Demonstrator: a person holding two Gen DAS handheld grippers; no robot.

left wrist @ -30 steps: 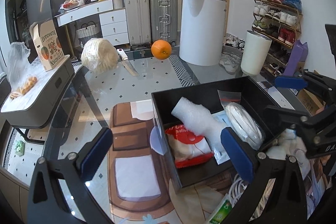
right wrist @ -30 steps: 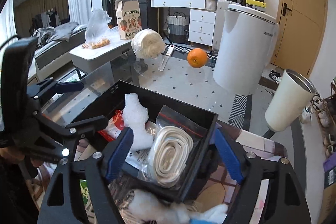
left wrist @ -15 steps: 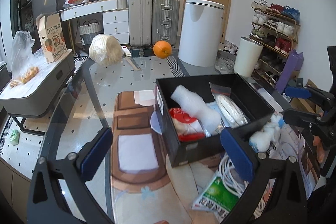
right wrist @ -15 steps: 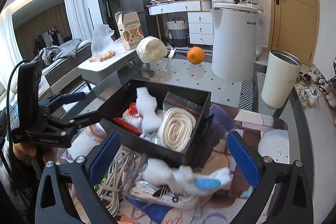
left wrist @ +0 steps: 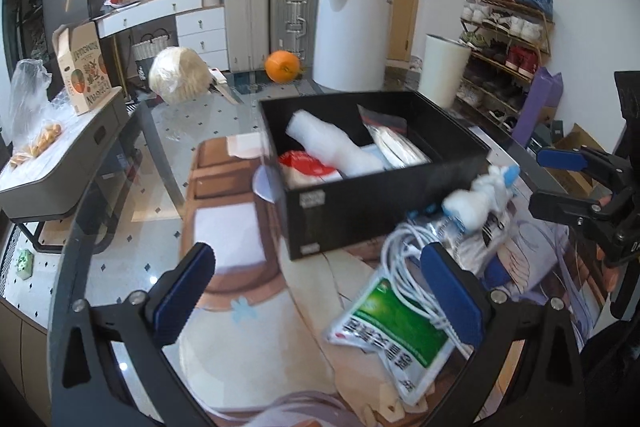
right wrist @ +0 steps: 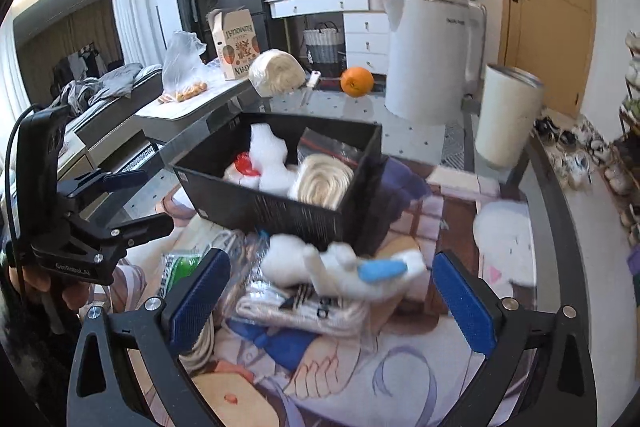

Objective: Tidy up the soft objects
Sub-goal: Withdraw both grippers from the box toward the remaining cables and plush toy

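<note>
A black box [left wrist: 384, 195] [right wrist: 256, 203] on the glass table holds white foam [left wrist: 332, 143], a red-and-white packet [left wrist: 308, 167] and a bagged cream roll [right wrist: 324, 183]. In front of it lie a white plush toy with blue parts [right wrist: 340, 267] [left wrist: 480, 199], white cable [left wrist: 404, 251], a green packet [left wrist: 396, 331] and folded white socks [right wrist: 304, 311]. My left gripper [left wrist: 320, 295] is open and empty, back from the box. My right gripper [right wrist: 332, 299] is open and empty, its fingers either side of the plush toy and apart from it.
A wrapped cabbage [left wrist: 180, 75], a knife [left wrist: 220, 83] and an orange [left wrist: 282, 66] lie at the table's far end. A printed mat [right wrist: 400, 367] covers the near part. A white bin [left wrist: 352, 31] and a cup [right wrist: 508, 115] stand beyond the table.
Both grippers have pulled back from the box. The plush toy, cable and packets in front of the box have come into view.
</note>
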